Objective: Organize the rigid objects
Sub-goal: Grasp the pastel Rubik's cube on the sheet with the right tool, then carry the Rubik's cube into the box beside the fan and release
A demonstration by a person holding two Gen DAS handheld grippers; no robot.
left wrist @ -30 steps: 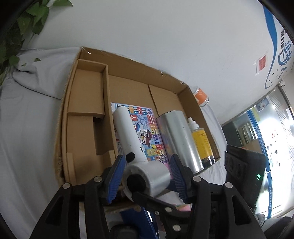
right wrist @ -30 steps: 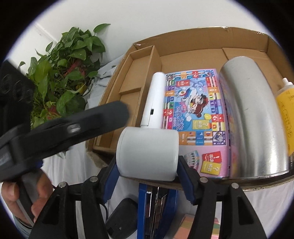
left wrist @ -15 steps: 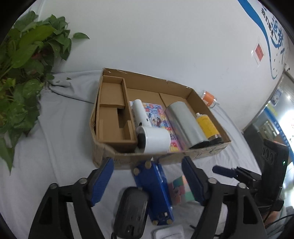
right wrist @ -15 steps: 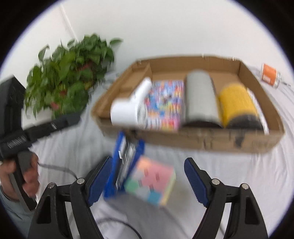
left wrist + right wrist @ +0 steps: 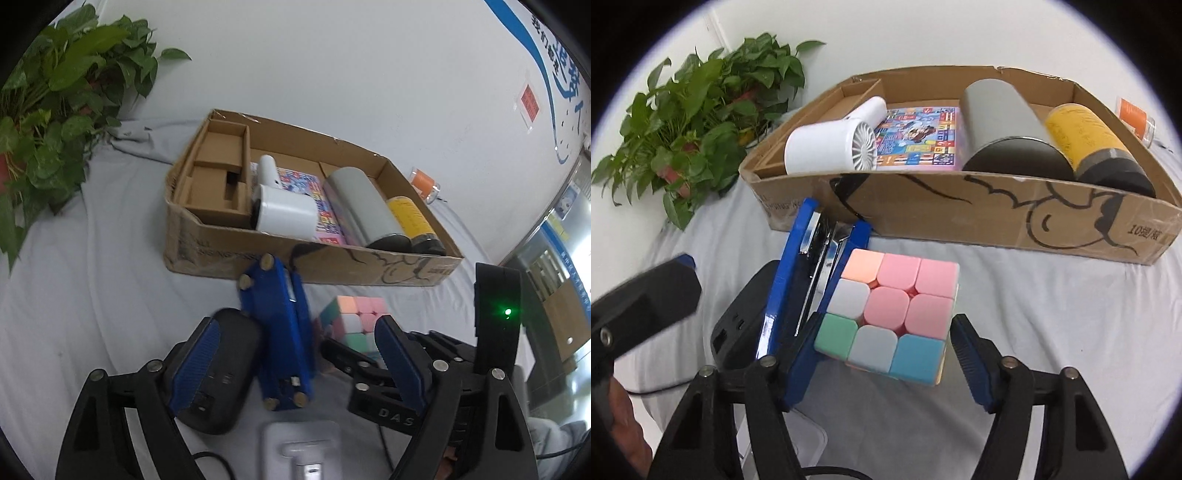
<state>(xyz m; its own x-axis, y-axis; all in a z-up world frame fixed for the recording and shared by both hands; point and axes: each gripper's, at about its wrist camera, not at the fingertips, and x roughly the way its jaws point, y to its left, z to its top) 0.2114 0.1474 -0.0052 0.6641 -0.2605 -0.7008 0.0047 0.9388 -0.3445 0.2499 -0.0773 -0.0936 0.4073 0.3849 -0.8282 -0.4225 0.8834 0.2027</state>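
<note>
My right gripper point(image 5: 882, 360) hovers low over the grey-draped desk point(image 5: 1052, 314) in front of the cardboard box point(image 5: 960, 214), jaws spread around the pastel puzzle cube point(image 5: 892, 314), pads apparently just short of its sides. My left gripper point(image 5: 299, 350), wide open and empty, straddles the blue stapler point(image 5: 280, 321) beside the black power adapter point(image 5: 225, 369). Only the right view shows the white fan's point(image 5: 831, 147) grille; only the left shows the box's empty divider section point(image 5: 218, 177). Inside lie the game box point(image 5: 916, 136), steel canister point(image 5: 1008, 136) and yellow bottle point(image 5: 1082, 133).
</note>
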